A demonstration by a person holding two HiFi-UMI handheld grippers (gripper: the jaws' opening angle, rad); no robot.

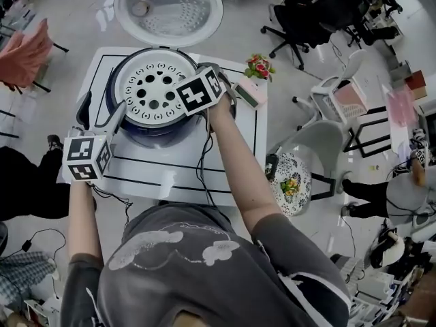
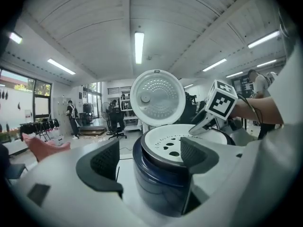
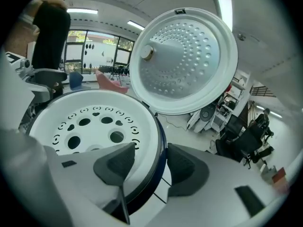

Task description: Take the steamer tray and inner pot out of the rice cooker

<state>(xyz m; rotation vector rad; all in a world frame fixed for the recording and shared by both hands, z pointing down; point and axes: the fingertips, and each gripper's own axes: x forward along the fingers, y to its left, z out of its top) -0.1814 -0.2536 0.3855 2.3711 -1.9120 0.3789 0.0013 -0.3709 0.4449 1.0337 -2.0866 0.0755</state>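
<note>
The dark blue rice cooker (image 1: 151, 133) stands on the white table with its lid (image 1: 168, 9) swung up at the back. The white steamer tray (image 1: 151, 88) with round holes sits in its mouth; the inner pot is hidden under it. My right gripper (image 3: 150, 150) straddles the cooker's near right rim (image 3: 158, 141), with one jaw over the tray (image 3: 90, 122) and the other outside the wall. The pads stand a little off the rim. In the head view its marker cube (image 1: 199, 90) hides the jaws. My left gripper (image 2: 149, 150) is open by the cooker's left side (image 1: 102, 116), holding nothing.
The table (image 1: 235, 159) carries black lines, a small box (image 1: 249, 91) and a flower pot (image 1: 259, 67) to the right of the cooker. A cable hangs off its front edge. A white chair (image 1: 315, 143) and office chairs stand to the right, with people sitting beyond.
</note>
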